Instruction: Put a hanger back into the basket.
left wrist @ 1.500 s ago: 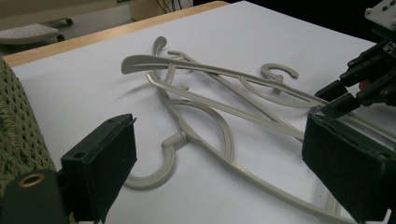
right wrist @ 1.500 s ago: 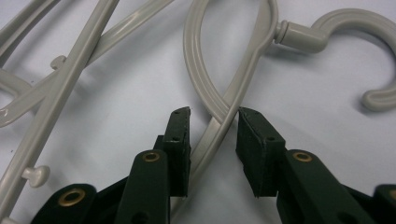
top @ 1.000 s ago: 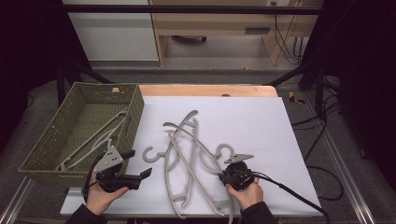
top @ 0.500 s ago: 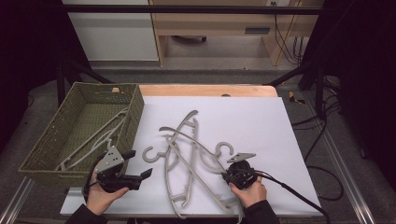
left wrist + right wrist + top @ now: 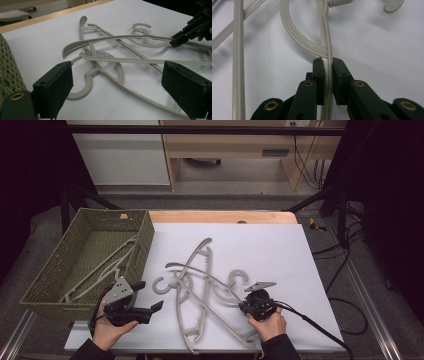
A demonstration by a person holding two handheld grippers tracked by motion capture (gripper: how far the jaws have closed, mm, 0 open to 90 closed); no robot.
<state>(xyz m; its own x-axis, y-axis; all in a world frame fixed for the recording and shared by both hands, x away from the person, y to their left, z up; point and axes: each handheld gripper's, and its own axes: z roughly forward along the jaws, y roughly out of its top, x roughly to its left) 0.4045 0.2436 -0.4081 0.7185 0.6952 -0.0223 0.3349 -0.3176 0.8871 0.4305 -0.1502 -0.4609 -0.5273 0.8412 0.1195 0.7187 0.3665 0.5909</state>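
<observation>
Nearest me, my right gripper [image 5: 328,82] has its jaws pressed onto a thin bar of a grey hanger [image 5: 326,37], the bar's lower run cut off below the jaws, while my left gripper [image 5: 120,92] hangs with its jaws spread wide and nothing between them, beside the near corner of the green basket [image 5: 60,270]. The pile of hangers [image 5: 200,290] lies tangled on the white board [image 5: 280,245] to the right of that basket, long axes running mostly near to far, and I cannot count them. Inside the basket another hanger [image 5: 100,270] leans, partly hidden by its wall.
</observation>
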